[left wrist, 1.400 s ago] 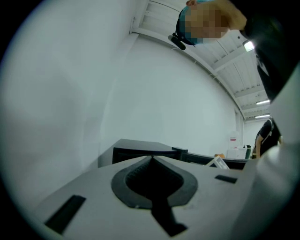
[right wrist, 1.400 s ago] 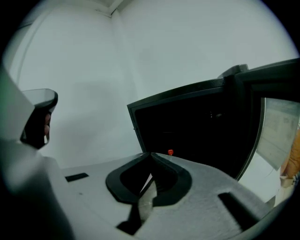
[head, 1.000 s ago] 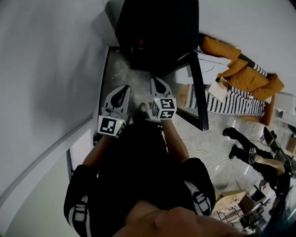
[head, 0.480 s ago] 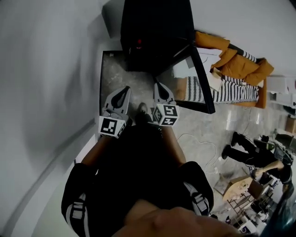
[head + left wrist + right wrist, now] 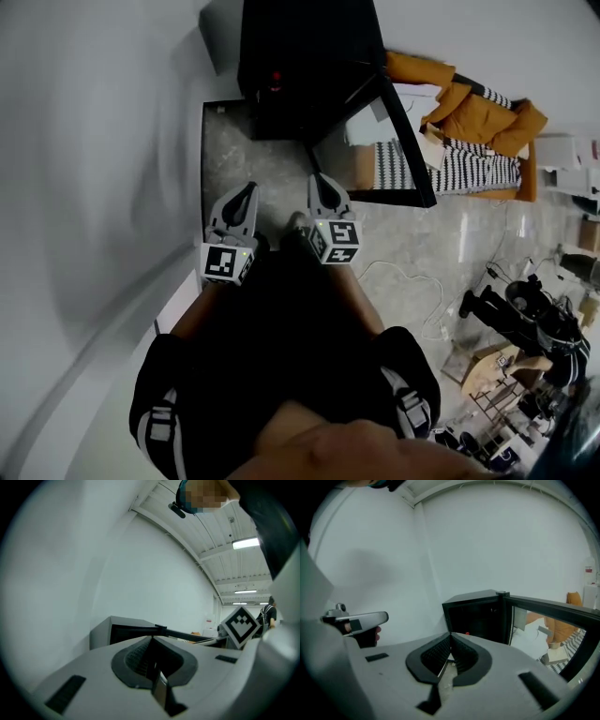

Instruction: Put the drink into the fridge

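A black mini fridge (image 5: 309,56) stands on the floor against the white wall, and its glass door (image 5: 398,141) is swung open to the right. The inside is dark. A small red spot (image 5: 275,78) shows in it, and I cannot tell what it is. No drink is plainly visible in any view. My left gripper (image 5: 244,187) and right gripper (image 5: 319,180) are side by side a short way in front of the fridge, both shut with nothing between the jaws. In the right gripper view the fridge (image 5: 476,613) and its door (image 5: 553,611) lie straight ahead of the right gripper (image 5: 450,634).
The white wall (image 5: 94,141) runs along the left. An orange jacket and a striped cloth (image 5: 469,131) lie behind the door. A white cable (image 5: 412,295) lies on the floor, with dark equipment (image 5: 525,319) and clutter at the right.
Both grippers stay shut and side by side. The fridge and door have drifted slightly up in the head view, and the things at the right have shifted.
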`<state>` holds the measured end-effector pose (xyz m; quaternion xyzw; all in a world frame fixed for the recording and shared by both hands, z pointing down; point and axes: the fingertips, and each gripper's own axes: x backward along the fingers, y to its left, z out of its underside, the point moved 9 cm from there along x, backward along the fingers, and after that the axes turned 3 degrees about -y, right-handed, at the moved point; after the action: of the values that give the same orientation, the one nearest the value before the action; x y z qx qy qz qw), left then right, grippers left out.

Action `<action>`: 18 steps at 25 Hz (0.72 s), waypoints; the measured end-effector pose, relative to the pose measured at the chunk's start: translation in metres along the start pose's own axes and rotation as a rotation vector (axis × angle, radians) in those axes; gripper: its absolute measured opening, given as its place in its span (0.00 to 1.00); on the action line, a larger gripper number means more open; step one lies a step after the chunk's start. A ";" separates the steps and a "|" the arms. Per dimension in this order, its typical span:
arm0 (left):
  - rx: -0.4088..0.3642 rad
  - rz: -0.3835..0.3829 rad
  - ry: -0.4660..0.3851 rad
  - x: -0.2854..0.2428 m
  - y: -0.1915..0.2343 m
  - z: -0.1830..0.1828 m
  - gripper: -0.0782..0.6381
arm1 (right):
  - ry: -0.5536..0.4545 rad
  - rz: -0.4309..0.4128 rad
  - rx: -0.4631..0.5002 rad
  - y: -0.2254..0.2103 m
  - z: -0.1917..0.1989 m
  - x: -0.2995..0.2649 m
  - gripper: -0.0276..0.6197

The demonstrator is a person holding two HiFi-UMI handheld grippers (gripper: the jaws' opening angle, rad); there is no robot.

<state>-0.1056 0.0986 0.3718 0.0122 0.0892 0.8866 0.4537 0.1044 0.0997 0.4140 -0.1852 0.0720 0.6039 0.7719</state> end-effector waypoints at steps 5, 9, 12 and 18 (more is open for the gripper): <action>-0.004 -0.042 -0.013 -0.011 -0.006 0.001 0.12 | 0.002 -0.020 0.015 -0.011 0.004 0.013 0.05; -0.013 -0.055 -0.017 -0.013 -0.015 0.005 0.12 | 0.003 -0.025 0.017 -0.020 0.009 0.021 0.05; -0.006 -0.064 -0.008 -0.015 -0.021 0.008 0.12 | 0.001 -0.032 0.018 -0.026 0.010 0.024 0.05; -0.002 -0.081 -0.013 -0.018 -0.025 0.008 0.12 | -0.009 -0.048 0.018 -0.034 0.005 0.023 0.05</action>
<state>-0.0739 0.0997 0.3769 0.0137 0.0857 0.8676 0.4896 0.1422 0.1158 0.4174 -0.1772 0.0694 0.5852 0.7883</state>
